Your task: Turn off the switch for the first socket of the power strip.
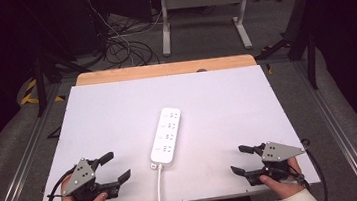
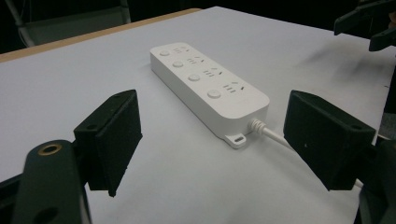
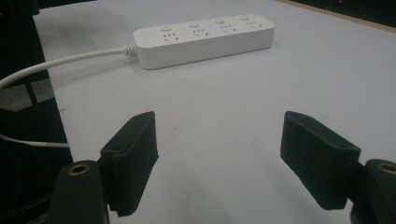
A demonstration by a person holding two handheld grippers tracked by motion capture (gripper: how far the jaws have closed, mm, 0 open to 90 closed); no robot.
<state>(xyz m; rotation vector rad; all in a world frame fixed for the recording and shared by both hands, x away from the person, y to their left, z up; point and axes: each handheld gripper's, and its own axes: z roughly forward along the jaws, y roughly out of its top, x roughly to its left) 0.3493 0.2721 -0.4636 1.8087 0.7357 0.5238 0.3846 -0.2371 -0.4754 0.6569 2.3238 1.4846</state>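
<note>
A white power strip (image 1: 165, 135) with several sockets and buttons lies in the middle of the white table top (image 1: 117, 112), its white cable (image 1: 160, 193) running off the near edge. My left gripper (image 1: 115, 166) rests near the front left corner, open, with nothing between its jaws. In the left gripper view the power strip (image 2: 208, 86) lies ahead between the pads (image 2: 114, 140). My right gripper (image 1: 238, 159) sits at the front right, open and empty, pointing left toward the strip (image 3: 203, 38).
A wooden strip (image 1: 165, 69) borders the table's far edge. Beyond it stand a white desk frame (image 1: 203, 17) and loose cables (image 1: 120, 46) on the floor. Metal rails (image 1: 26, 151) run along both sides of the table.
</note>
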